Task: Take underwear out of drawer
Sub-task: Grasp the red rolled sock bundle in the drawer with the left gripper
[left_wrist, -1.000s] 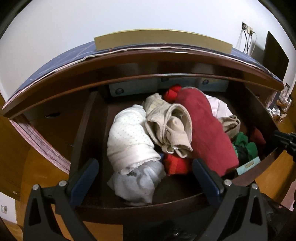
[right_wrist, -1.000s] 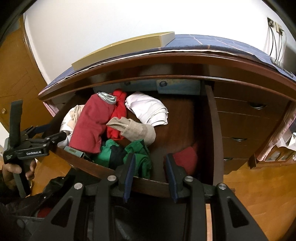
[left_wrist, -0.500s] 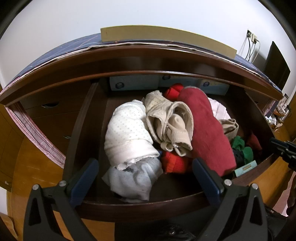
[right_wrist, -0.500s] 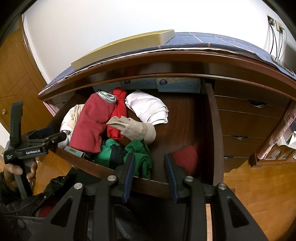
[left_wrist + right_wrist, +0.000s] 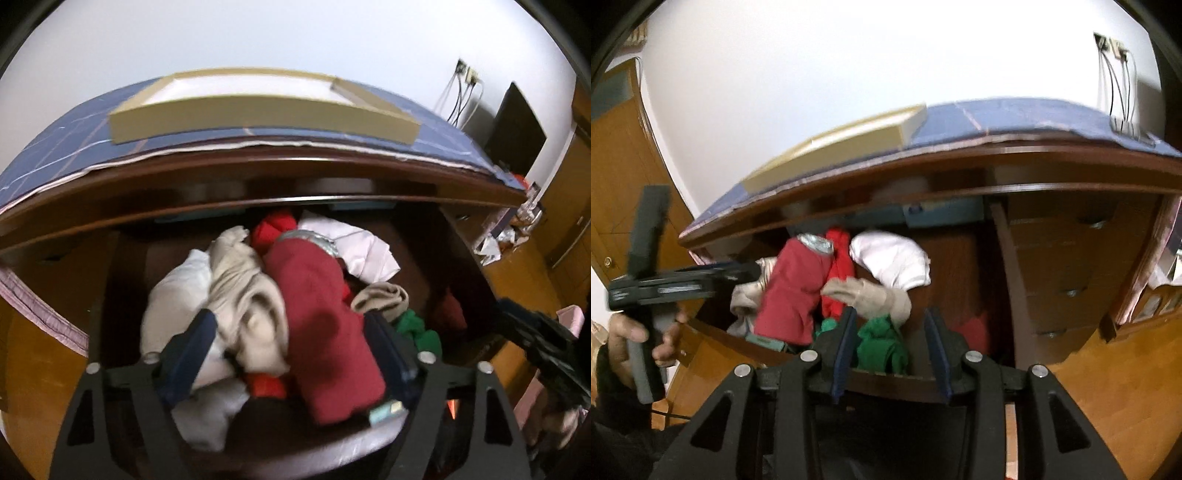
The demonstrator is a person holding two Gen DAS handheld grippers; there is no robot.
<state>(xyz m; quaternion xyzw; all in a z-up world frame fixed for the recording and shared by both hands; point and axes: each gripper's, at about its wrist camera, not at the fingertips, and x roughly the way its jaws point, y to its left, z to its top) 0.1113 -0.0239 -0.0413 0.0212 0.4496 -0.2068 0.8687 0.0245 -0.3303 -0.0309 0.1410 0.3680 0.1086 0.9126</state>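
Both grippers hold nothing: left gripper [image 5: 291,354] closing above crumpled beige underwear [image 5: 247,295], low centre; right gripper [image 5: 890,350] opening beside. Next: descend, pinch.

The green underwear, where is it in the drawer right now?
The green underwear lies at the drawer's front edge, just beyond the right hand-held gripper in its view, below the beige roll and right of the dark red garment.

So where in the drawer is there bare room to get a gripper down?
Bare wood shows right of the white garment, running to the drawer's right wall. The left and middle are crowded: dark red garment, beige roll and green cloth lie packed together.
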